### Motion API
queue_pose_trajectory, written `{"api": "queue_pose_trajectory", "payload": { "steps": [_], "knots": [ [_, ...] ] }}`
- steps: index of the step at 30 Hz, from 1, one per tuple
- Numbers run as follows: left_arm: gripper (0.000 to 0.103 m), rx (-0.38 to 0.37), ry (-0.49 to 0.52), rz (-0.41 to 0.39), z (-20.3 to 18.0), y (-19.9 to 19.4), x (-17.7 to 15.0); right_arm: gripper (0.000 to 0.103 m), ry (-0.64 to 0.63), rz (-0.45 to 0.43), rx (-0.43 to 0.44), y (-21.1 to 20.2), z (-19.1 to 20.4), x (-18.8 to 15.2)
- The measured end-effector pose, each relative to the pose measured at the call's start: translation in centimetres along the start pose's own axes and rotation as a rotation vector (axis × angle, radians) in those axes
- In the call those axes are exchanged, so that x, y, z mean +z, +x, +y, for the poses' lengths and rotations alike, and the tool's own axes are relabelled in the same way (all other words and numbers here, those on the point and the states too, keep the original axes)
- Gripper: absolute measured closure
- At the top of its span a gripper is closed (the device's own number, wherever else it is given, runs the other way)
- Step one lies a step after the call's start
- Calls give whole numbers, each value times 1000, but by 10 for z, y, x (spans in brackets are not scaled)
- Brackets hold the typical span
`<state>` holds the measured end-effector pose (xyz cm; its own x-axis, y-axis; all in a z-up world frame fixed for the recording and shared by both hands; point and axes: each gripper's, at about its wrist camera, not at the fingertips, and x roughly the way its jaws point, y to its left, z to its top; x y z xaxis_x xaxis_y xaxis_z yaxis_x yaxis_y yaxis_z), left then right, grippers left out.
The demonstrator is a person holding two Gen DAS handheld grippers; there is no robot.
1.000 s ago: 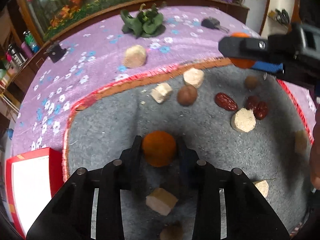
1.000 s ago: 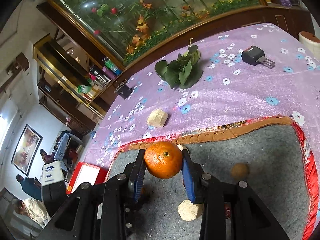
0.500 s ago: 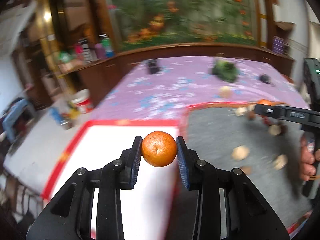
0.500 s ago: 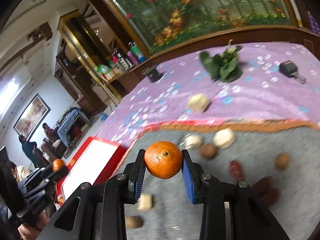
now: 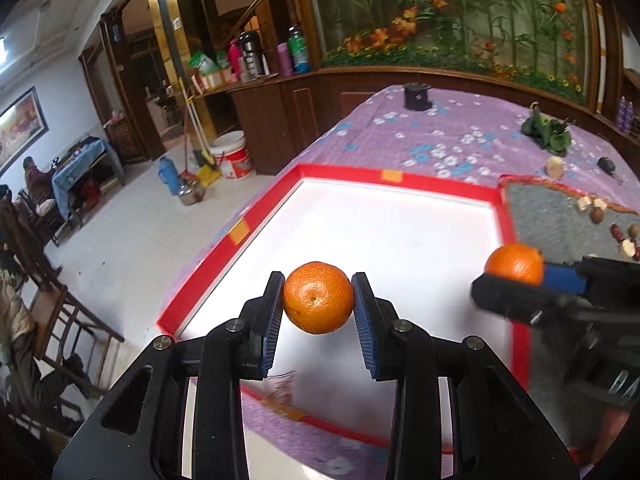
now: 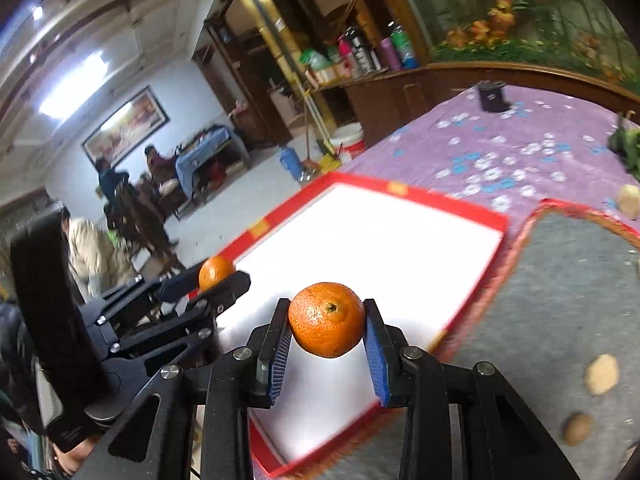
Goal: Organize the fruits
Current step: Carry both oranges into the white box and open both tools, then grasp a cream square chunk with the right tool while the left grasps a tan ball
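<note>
Left claw (image 5: pixel 318 308) pinches a tangerine (image 5: pixel 319 297); right claw (image 6: pixel 326 332) pinches another orange (image 6: pixel 326 319), both above the red-rimmed tray (image 5: pixel 360 178).

Beside the red tray (image 5: pixel 400 179), I can't identify the small pieces on the grey mat (image 5: pixel 560 216), too tiny. From my right wrist, the mat (image 6: pixel 560 288) smears, and frame edges crop the tray's near corner.

Both wrist views angle down — sharing the red-rimmed tray (image 5: pixel 400 184).
</note>
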<state>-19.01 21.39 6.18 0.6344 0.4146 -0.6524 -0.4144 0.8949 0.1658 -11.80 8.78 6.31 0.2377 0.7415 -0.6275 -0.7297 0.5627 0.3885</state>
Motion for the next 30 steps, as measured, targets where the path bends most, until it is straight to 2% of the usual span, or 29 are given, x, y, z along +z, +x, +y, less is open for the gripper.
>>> {"api": "queue_pose_trajectory", "payload": {
  "steps": [4,9,11,13,15,18,23,26,30],
  "knots": [
    [69,20,-10,23,11,10,-7,70,-45,45,-68,27,12,-8],
    [68,57,-8,36,14,13,-10,69,-59,107,-112,39,10,-11],
    [64,69,-5,40,14,13,-9,68,-75,113,-135,38,10,-11],
    [48,83,-2,31,15,12,-9,66,-87,103,-136,34,10,-11],
    [39,104,1,20,14,9,-8,63,-83,79,-125,25,11,-12],
    [38,117,8,3,13,2,-7,58,-63,21,-125,4,6,-11],
    [37,88,41,-13,-3,-9,-3,57,-22,-72,-195,-44,-19,-10],
    [35,30,89,-34,-27,-19,1,56,44,-153,-255,-94,-52,-16],
    [35,-45,171,-58,-68,-32,6,52,162,-261,-394,-175,-104,-44]
  ]
}}
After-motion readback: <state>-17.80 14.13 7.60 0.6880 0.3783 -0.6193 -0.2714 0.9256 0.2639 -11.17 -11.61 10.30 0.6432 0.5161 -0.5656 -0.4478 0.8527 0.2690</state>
